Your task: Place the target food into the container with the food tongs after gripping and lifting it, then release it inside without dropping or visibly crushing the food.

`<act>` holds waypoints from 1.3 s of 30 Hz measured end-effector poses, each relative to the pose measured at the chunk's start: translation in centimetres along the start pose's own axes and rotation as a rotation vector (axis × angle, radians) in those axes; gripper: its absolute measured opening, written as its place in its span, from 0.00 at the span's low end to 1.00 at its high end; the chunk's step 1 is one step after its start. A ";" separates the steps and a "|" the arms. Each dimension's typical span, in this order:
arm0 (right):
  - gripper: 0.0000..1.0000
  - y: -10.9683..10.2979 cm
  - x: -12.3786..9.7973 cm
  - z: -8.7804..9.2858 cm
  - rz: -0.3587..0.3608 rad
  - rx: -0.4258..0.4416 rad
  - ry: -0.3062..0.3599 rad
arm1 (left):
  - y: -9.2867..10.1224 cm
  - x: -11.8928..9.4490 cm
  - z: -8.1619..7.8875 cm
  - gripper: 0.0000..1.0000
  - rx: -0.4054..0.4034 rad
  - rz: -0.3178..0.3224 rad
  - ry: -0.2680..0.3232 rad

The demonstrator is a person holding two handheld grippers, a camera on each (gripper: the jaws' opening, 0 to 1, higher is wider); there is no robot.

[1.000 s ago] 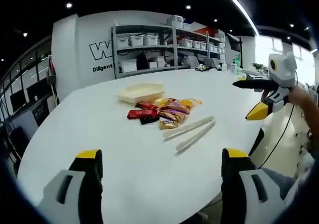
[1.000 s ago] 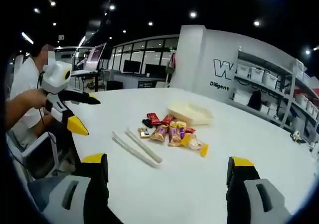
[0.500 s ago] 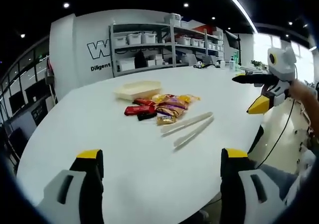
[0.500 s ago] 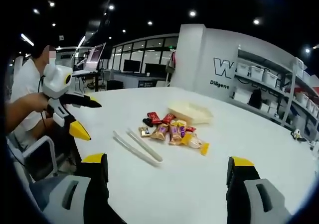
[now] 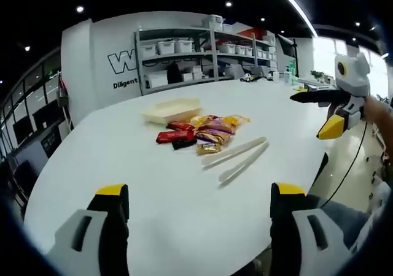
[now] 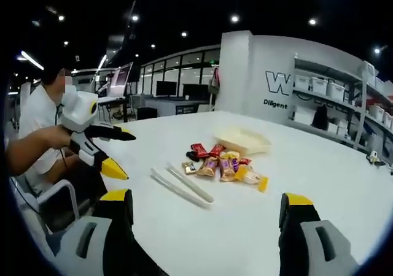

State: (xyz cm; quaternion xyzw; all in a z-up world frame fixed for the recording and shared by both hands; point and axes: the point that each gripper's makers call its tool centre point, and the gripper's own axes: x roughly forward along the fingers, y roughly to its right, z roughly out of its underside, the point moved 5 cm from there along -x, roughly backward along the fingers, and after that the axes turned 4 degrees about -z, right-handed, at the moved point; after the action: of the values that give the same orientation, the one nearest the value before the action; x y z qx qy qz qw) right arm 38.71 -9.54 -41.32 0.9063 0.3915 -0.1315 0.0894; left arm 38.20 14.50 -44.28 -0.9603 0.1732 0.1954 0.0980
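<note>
- Left gripper view is showing one white table point(image 5: 153, 184), and everything is lying on it; both grippers are hovering off it with nothing held.
- One pale tray point(image 5: 172, 111) is sitting at the far side, touching nothing; it is the container, I think.
- One pair of tongs point(image 5: 236, 156) is lying flat, its two arms slightly apart, just beside the snacks, between them and the table edge.
- Snacks point(image 5: 198, 132) are making one loose pile near the tray; I am counting about eight packets, but they are overlapping, so the number is not sure.
- Left gripper point(image 5: 195, 227) is keeping its jaws spread wide. Right gripper point(image 6: 206, 230) is doing the same.
- Risk: flat tongs are hard to pinch, so they could be sliding away or turning in the jaws.
- Risk: packets are touching each other, so the tongs could be catching two, or dropping a slippery one outside the tray.
- Risk: squeezing too hard could be crushing the food.
</note>
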 end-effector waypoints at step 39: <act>0.99 -1.7 2.0 2.1 -0.105 0.125 0.050 | 0.0 1.1 -0.2 0.83 0.055 0.002 0.011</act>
State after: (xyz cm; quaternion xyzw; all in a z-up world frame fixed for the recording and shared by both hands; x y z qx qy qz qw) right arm 38.41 -7.59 -43.99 0.8914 0.4316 -0.1377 0.0160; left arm 39.22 14.11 -44.56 -0.9581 0.1801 0.1855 0.1230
